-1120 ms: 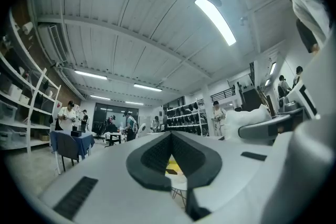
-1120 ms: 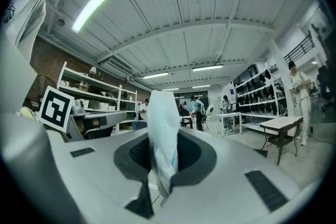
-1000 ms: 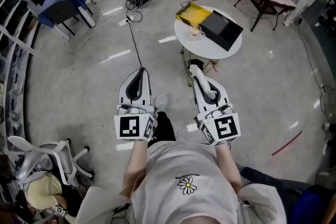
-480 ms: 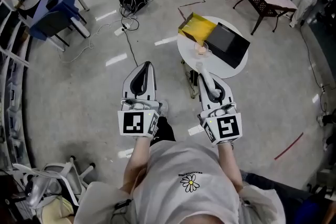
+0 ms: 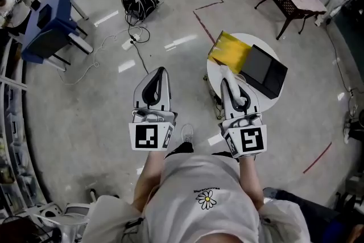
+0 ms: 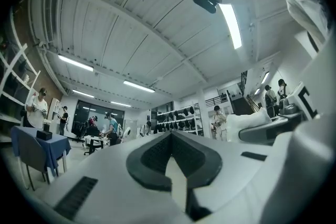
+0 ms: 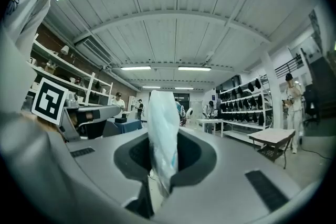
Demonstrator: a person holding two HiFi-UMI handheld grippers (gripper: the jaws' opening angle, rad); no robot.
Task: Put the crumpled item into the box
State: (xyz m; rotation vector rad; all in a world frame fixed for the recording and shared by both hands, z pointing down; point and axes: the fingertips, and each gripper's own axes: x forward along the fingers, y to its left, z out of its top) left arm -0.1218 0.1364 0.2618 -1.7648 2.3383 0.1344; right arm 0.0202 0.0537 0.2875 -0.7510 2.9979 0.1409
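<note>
- Pinching the crumpled item point(image 7: 161, 128), our right gripper point(image 5: 227, 78) is by the near edge of the round tabletop point(image 5: 211, 79).
- Our left gripper point(image 5: 159, 74) is pressed together, with nothing in it.
- We see the box point(image 5: 263, 70) toward the tabletop's far edge.

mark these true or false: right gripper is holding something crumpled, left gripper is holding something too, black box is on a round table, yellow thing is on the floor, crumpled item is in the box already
1. The right gripper is clamped on a crumpled white item. True.
2. The left gripper also holds something. False: its jaws are together with nothing between them.
3. The black box sits on a round white table. True.
4. The yellow item lies on the floor. False: it lies on the table, right beside the black box.
5. The crumpled item is already in the box. False: it is in the right gripper's jaws, not in the box.
</note>
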